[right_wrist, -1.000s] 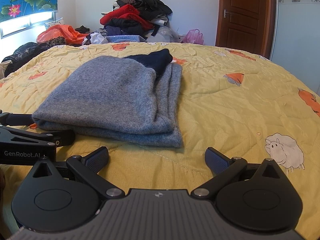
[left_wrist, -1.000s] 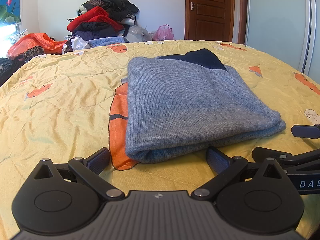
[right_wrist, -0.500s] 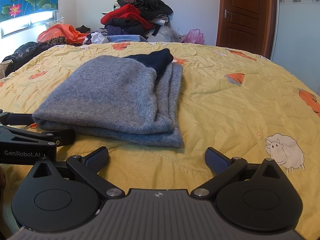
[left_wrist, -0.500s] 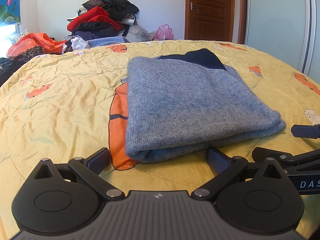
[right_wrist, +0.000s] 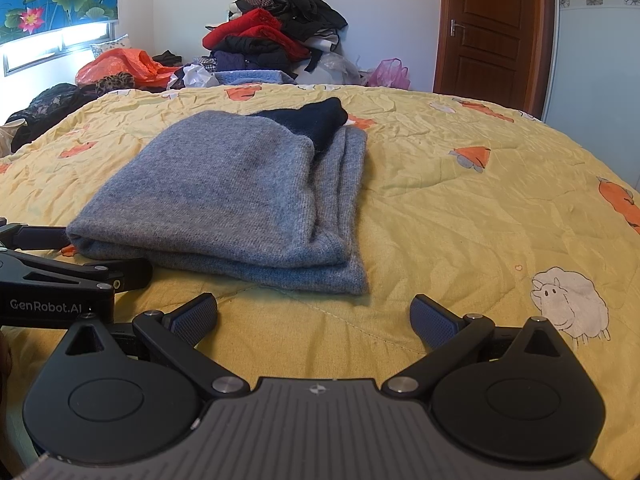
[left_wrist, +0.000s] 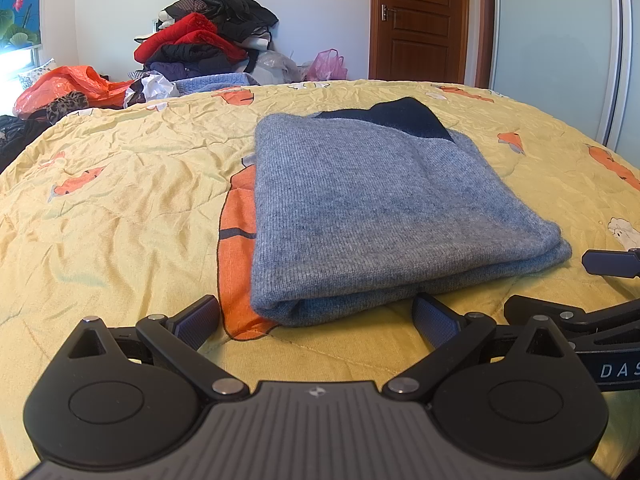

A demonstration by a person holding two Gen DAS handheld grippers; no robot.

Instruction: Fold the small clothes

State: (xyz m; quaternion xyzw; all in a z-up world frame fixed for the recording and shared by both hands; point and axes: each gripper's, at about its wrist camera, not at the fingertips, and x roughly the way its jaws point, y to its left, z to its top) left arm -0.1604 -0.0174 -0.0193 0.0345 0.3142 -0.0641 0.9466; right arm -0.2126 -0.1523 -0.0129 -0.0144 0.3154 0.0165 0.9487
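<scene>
Folded grey sweater (left_wrist: pixel 384 216) lies on yellow bedspread (left_wrist: pixel 120 216); both grippers' fingers (left_wrist: pixel 198 316) (right_wrist: pixel 432 318) spread wide, empty

Folded grey sweater (left_wrist: pixel 384 216) before spread left tool (left_wrist: pixel 316 318).

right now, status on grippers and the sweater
Left gripper open, empty. Right gripper open, empty. Grey sweater folded flat on bedspread. Nothing in the way.

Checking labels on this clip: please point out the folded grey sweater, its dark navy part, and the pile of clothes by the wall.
folded grey sweater (left_wrist: pixel 384 216), left wrist view, middle of its top layer.
dark navy part (right_wrist: pixel 316 118), right wrist view, centre of the dark fabric at the sweater's far end.
pile of clothes (right_wrist: pixel 276 38), right wrist view, red garment in the heap.
</scene>
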